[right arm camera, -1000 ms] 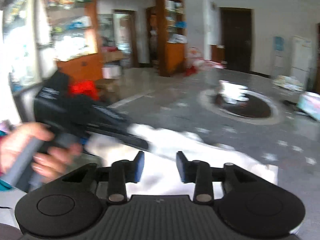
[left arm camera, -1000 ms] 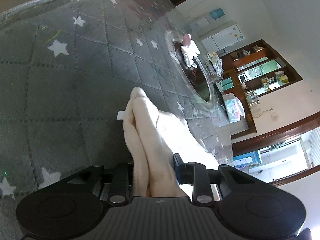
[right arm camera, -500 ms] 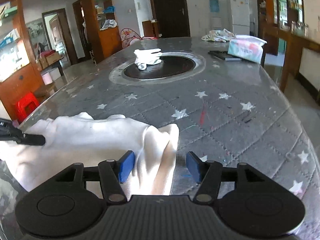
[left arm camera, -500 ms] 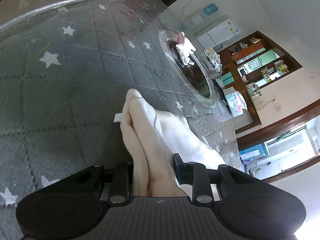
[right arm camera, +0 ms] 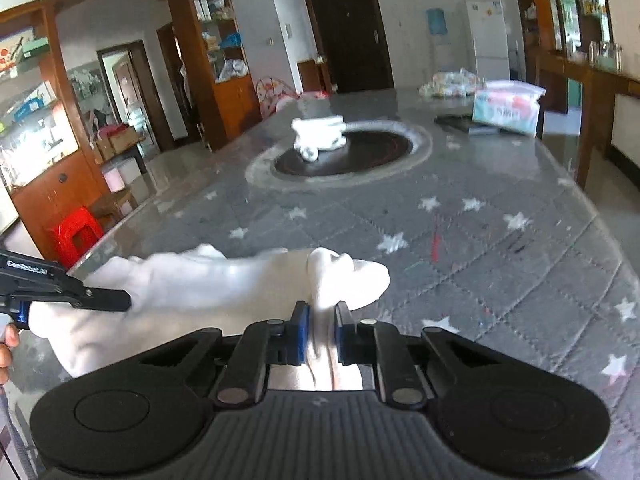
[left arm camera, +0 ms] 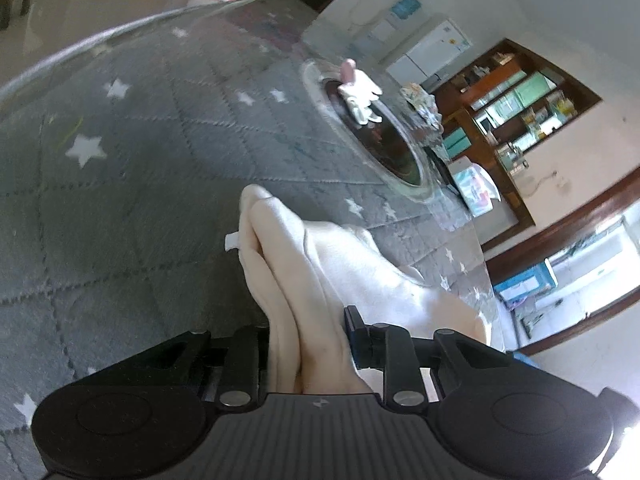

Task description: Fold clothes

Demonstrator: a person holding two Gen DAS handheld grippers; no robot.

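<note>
A cream garment (right arm camera: 192, 280) lies bunched on the grey star-patterned table (right arm camera: 480, 260) near its front edge. My right gripper (right arm camera: 322, 314) is closing, and its blue pads pinch an upright fold at the garment's right end. At the garment's left end a finger (right arm camera: 100, 298) of the left gripper reaches in, with a hand behind it. In the left wrist view the garment (left arm camera: 360, 264) runs in thick folds between the jaws of my left gripper (left arm camera: 306, 328), which is closing and squeezes the bundle over the table (left arm camera: 120, 200).
A dark round inset (right arm camera: 360, 156) in the table's middle carries a small white cloth (right arm camera: 320, 136). A tissue pack (right arm camera: 506, 110) and a patterned bundle (right arm camera: 452, 82) sit at the far right. A red stool (right arm camera: 76, 236) stands beyond the left edge.
The right gripper swung from the room toward the table, spread around the garment's right fold, then closed on it. The left gripper kept its hold and rolled slightly.
</note>
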